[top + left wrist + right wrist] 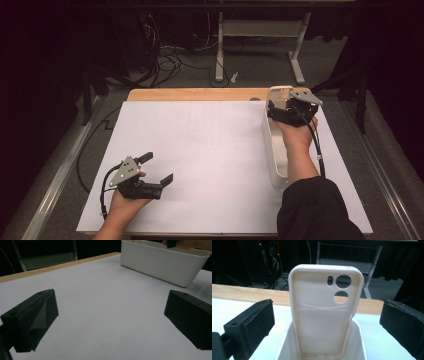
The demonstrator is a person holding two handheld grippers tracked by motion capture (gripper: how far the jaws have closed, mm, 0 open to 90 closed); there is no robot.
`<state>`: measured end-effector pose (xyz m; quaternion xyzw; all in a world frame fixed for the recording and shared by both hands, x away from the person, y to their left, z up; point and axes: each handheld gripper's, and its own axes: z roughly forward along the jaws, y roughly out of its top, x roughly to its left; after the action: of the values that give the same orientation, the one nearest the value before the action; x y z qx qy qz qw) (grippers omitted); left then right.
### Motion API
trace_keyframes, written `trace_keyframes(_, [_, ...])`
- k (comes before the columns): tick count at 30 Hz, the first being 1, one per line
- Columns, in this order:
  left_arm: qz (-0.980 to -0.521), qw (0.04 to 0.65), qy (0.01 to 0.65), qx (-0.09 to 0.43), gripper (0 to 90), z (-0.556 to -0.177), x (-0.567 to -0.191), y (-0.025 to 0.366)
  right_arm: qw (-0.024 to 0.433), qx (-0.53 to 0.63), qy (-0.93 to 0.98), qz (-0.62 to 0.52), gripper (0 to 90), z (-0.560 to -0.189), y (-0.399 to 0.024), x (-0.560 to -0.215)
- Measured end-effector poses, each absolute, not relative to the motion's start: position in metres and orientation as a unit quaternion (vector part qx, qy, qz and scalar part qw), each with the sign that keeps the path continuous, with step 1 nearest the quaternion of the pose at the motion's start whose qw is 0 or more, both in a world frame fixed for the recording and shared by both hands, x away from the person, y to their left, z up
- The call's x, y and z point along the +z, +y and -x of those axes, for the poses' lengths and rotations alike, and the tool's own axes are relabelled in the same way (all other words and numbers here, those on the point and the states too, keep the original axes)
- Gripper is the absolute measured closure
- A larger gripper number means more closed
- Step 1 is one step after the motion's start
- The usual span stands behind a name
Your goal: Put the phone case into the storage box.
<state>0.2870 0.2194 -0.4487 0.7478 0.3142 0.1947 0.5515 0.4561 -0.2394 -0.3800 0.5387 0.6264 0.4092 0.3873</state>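
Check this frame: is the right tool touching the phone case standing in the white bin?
Apart. In the right gripper view the tool is open, its jaws standing wide to either side of the upright phone case in the white bin, with background visible between each jaw and the case.

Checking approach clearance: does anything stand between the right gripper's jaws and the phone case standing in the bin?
Nothing visible does. The right gripper is open, and the phone case stands upright in the white bin straight ahead.
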Motion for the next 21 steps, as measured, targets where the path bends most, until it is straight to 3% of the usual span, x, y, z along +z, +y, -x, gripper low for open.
trace_keyframes(21, [-0.756,0.541,0.312,0.197,0.3,-0.289,-0.451,0.217,0.356,0.446,0.637,-0.518,0.0,-0.422,-0.242,-0.365])
